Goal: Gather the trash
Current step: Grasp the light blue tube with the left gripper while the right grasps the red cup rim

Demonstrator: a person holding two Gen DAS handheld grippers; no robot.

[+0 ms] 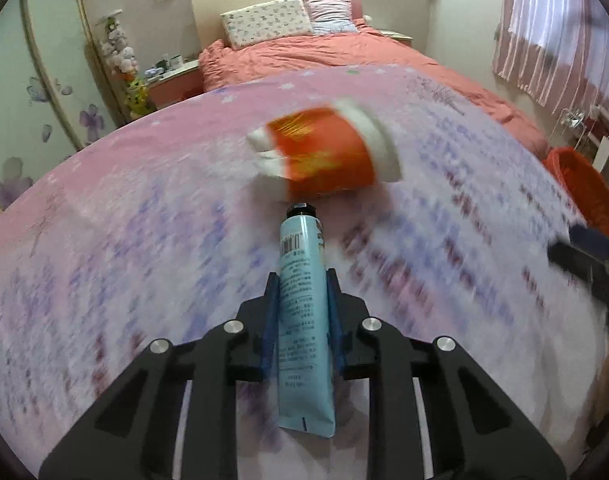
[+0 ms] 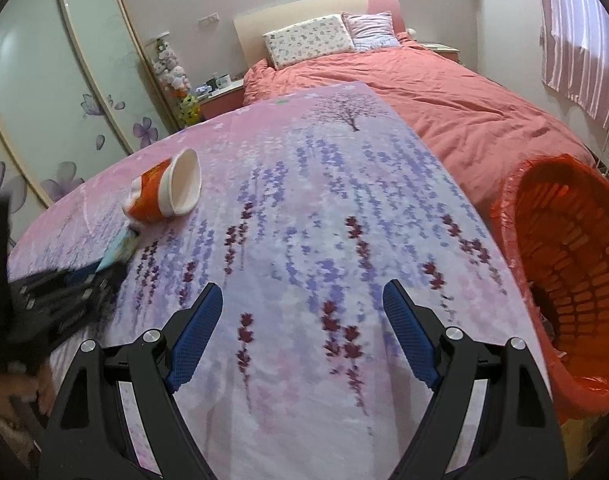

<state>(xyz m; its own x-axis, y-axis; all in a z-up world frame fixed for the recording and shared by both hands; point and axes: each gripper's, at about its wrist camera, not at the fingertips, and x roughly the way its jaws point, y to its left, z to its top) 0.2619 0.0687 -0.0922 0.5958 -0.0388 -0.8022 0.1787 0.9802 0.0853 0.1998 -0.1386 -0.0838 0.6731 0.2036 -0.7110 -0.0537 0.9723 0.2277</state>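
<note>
My left gripper [image 1: 302, 280] is shut on a light blue tube [image 1: 302, 304] with a black neck, held just above the flowered tablecloth [image 1: 144, 240]. The tube's tip is close to an orange and white paper cup [image 1: 324, 152] lying on its side, blurred by motion. In the right wrist view the cup [image 2: 164, 192] lies at the left with its mouth facing right, and the tube [image 2: 118, 250] and left gripper [image 2: 100, 276] show below it. My right gripper [image 2: 302, 304] is open and empty above the cloth. An orange bin [image 2: 568, 272] stands at the table's right edge.
The orange bin [image 1: 584, 188] holds an orange liner. A bed with a salmon quilt [image 2: 444, 92] and pillows lies behind the table. A wardrobe with flower decals [image 2: 64, 100] stands at the left. A nightstand [image 2: 220, 100] with small items is beside the bed.
</note>
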